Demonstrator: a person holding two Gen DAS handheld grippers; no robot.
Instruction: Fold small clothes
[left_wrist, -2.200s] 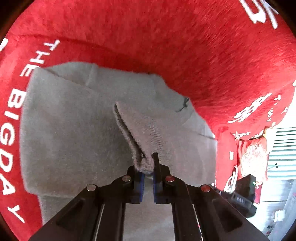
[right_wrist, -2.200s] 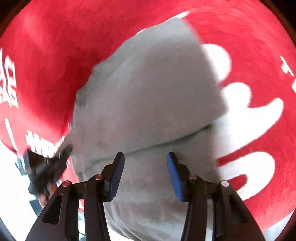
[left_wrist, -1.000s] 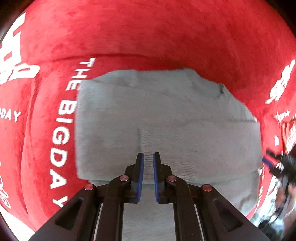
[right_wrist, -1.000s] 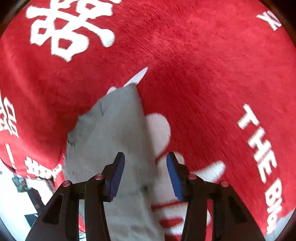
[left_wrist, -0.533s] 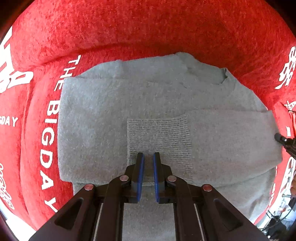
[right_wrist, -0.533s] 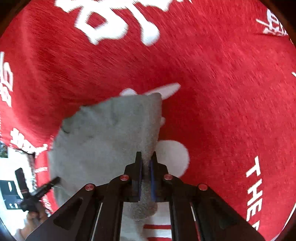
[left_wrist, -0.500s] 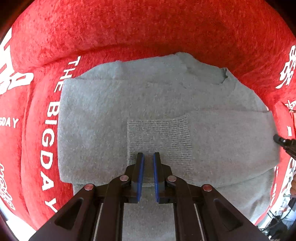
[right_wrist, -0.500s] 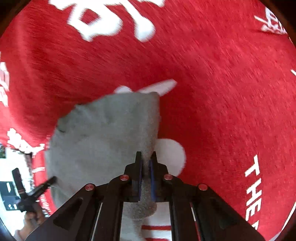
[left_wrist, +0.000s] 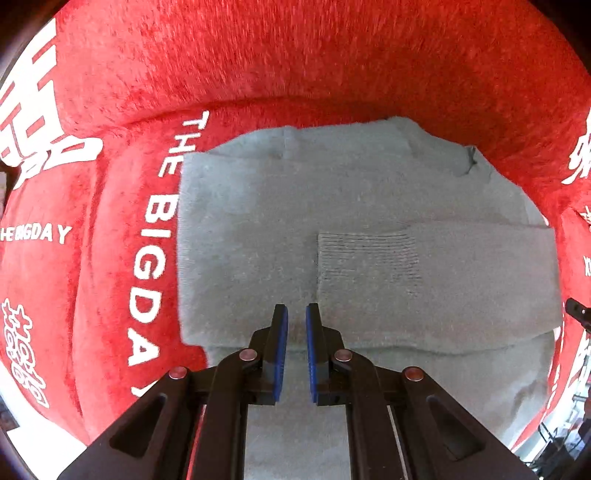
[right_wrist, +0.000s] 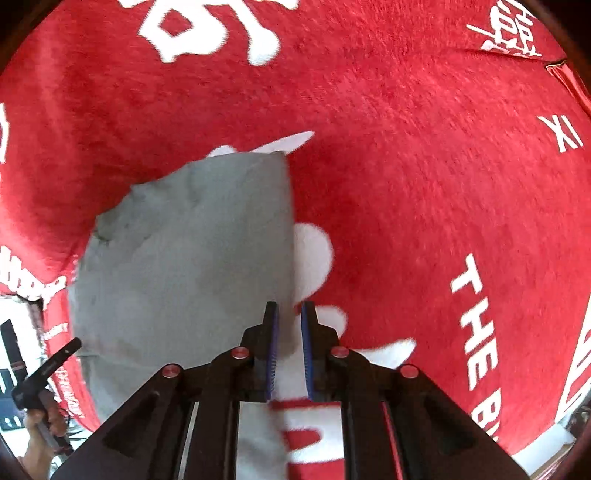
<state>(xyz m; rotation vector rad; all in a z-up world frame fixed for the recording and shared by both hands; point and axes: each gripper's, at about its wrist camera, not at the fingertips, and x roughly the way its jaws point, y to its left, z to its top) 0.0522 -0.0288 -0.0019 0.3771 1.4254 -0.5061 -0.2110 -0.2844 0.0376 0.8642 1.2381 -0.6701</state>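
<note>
— While both cameras look down, where does the sweater (left_wrist: 369, 192) lie?

— It lies flat on a red plush blanket (left_wrist: 295, 55) printed with white letters; in the left wrist view it fills the middle of the frame, with "THE BIG DAY" running down the blanket at its left edge; one sleeve (left_wrist: 461, 280) is folded across the body from the right of the frame, and its ribbed cuff (left_wrist: 365, 254) ends near the centre.

— What about the left gripper (left_wrist: 293, 314)?

— It hangs over the lower middle of the sweater, just below the cuff; its blue pads (left_wrist: 281, 347) are drawn close together with only a thin slit between them, and nothing sits in that slit; so it is clenched on nothing.

— And the right gripper (right_wrist: 286, 310)?

— In the right wrist view the sweater takes up the left half of the frame, and its straight edge runs down the centre into the gripper; that edge passes between the fingers, which pinch the knit; the jaws have just eased apart a touch, yet the fabric sits between them and looks gripped; the picture is blurred there, so how firmly I cannot tell.

— Anything else in view?

— At the lower left of the right wrist view a hand (right_wrist: 40, 432) holds a black handle beyond the blanket's edge.
</note>
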